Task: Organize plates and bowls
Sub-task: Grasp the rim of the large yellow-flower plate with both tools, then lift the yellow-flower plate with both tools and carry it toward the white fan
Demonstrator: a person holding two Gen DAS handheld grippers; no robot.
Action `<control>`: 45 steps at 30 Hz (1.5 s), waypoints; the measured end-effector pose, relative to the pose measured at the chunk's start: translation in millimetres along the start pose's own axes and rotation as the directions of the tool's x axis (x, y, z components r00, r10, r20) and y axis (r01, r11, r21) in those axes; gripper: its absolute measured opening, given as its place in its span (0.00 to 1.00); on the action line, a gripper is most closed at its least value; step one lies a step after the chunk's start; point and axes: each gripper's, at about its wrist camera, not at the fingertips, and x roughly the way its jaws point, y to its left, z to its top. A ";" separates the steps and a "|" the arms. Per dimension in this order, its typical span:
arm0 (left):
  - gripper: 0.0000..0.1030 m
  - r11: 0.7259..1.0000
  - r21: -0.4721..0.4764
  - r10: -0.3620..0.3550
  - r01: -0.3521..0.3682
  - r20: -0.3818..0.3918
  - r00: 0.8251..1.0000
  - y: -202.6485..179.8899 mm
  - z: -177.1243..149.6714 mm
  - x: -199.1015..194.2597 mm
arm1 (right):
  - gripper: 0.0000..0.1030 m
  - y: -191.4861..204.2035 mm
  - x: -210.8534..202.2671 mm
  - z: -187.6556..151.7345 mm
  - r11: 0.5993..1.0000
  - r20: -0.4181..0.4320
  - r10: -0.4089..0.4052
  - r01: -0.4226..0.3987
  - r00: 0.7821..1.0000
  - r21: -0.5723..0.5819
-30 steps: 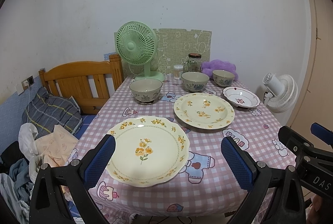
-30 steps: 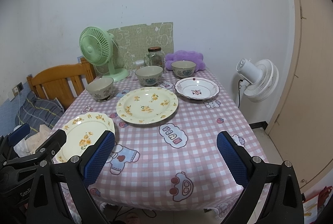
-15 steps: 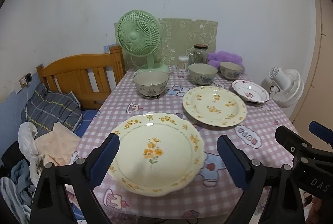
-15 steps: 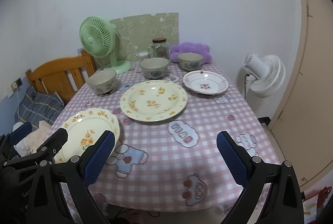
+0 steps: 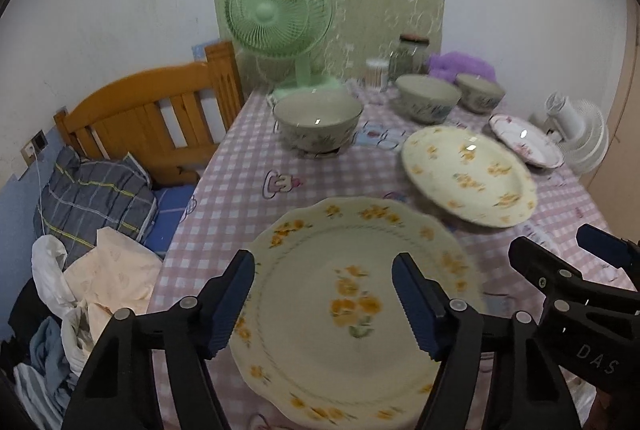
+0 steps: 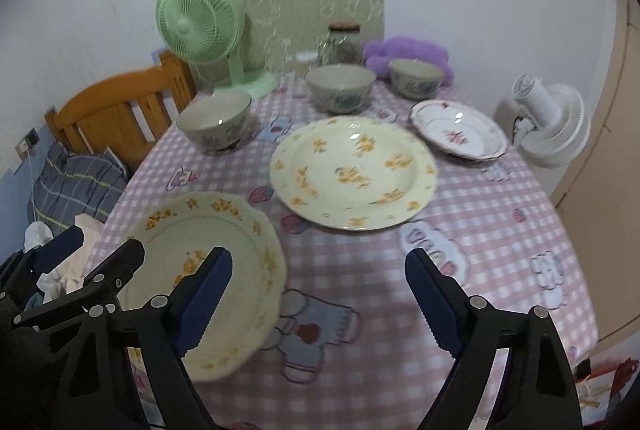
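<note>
Left gripper (image 5: 322,304) pointed down over the nearest scalloped yellow-flowered plate (image 5: 352,310), jaws apart and closing, nothing pressed between the pads; plate lying flat on the pink checked tablecloth (image 5: 240,190) directly below and ahead of the fingers. Ahead and to the right of that gripper, a round deep plate with yellow flowers (image 5: 468,174); beyond it, further right, a small white plate with pink flowers (image 5: 524,144). Straight ahead, a grey-green bowl (image 5: 318,122); two more bowls further off to the right, the middle bowl (image 5: 428,102) and the far bowl (image 5: 478,96) near a purple plush item (image 5: 456,64). Behind the bowls, a green table fan (image 5: 278,18) and a glass jar (image 5: 408,56).

Right gripper (image 6: 318,294) aimed down at bare tablecloth, jaws apart and closing, with only the cloth's cartoon prints between the fingers. Scalloped plate just left of its left finger, partly behind it; left gripper at the left edge of that view. Deep plate ahead of the right gripper, slightly left of centre; pink-flowered plate ahead to the right. White fan (image 6: 548,126) off the table's right side; wooden headboard (image 6: 116,102) off its left.
</note>
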 end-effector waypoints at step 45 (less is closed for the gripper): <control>0.61 0.988 0.015 -0.142 0.156 -0.341 0.929 37.5 -1.0 93.5 | 0.69 53.3 102.6 -3.0 0.992 -0.326 -0.110 0.126 0.939 0.027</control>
